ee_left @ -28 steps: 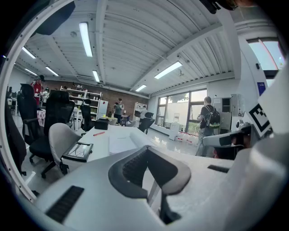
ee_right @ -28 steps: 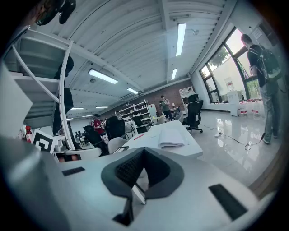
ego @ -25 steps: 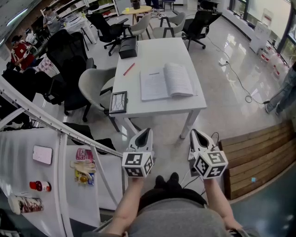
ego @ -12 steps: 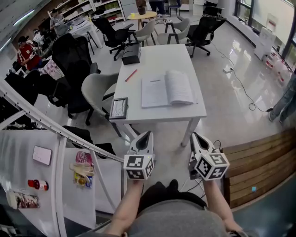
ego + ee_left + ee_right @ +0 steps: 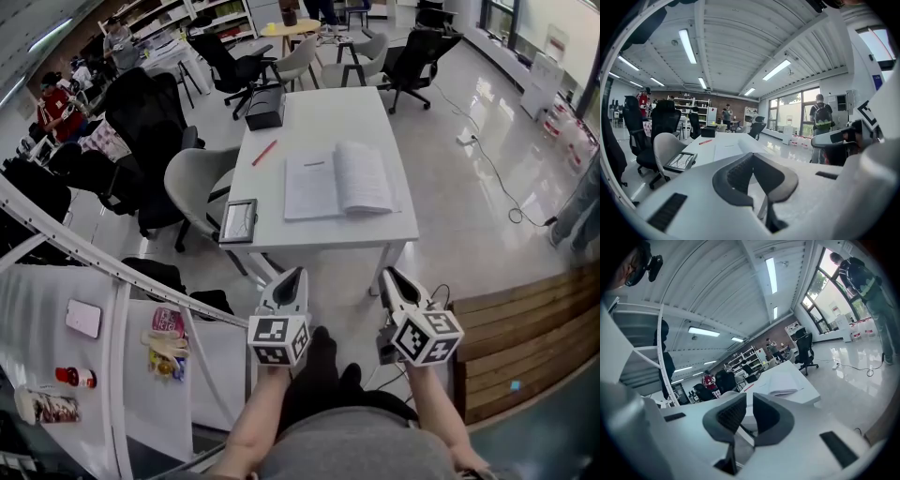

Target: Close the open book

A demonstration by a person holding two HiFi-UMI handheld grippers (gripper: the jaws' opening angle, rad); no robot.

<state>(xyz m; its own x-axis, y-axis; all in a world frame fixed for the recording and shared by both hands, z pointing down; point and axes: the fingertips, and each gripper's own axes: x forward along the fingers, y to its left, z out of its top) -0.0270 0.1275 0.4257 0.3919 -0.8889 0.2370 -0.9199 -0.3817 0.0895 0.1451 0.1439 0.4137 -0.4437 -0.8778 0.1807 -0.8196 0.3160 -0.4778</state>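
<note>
Overhead, the open book [image 5: 337,180] is lying toward the tabletop's [image 5: 319,103] near right corner, well ahead of the left gripper [image 5: 293,276] and right gripper [image 5: 391,277], needing a closer approach. Left gripper view: its fingers [image 5: 736,174] are sitting together, empty. Right gripper view: its fingers [image 5: 729,416] are just parting narrowly, empty, probably for hooking a cover.

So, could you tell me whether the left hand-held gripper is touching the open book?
Apart. The head view shows the left hand-held gripper short of the table, with floor between it and the open book.

bright ceiling strips [image 5: 688,46], daylight glare on floor [image 5: 450,94], fisheye-warped edges
</note>
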